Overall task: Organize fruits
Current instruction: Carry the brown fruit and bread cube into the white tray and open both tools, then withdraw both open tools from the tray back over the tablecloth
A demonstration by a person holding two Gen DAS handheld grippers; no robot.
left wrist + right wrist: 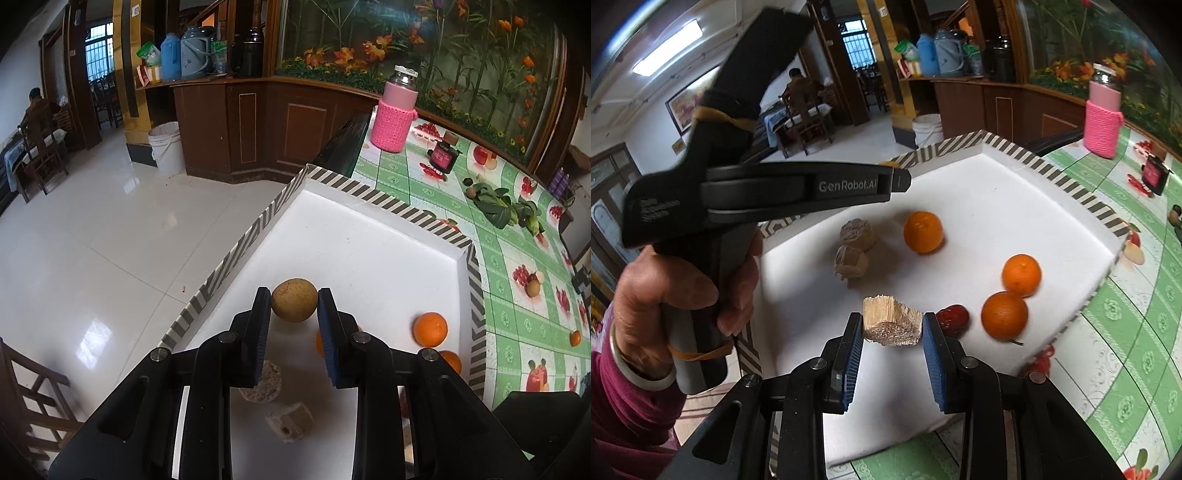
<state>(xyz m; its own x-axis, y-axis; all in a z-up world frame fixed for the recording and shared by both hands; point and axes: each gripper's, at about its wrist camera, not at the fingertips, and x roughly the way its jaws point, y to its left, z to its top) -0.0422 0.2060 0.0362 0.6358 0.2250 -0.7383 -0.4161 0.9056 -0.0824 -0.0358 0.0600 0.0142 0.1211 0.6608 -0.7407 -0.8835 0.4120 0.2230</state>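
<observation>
You are pinching a round brown fruit point(294, 300) in the left tongs point(294, 306) and a pale chunk point(891, 325) in the right tongs point(892, 328), both over the white tray point(1015, 192) near its front edge.

Home dining room: thermoses point(184, 53), oilcloth table point(517, 295).

Black left hand-held gripper point(294, 308) and right hand-held gripper point(893, 328): ribbed blue pads point(852, 360), silver pivot screws, "GenRobot.AI" lettering; maroon sleeve point(628, 417), silver bangle point(635, 373).

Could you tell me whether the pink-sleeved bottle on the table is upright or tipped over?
Upright: the pink-sleeved bottle stands on its base on the green patterned tablecloth, cap uppermost.
</observation>
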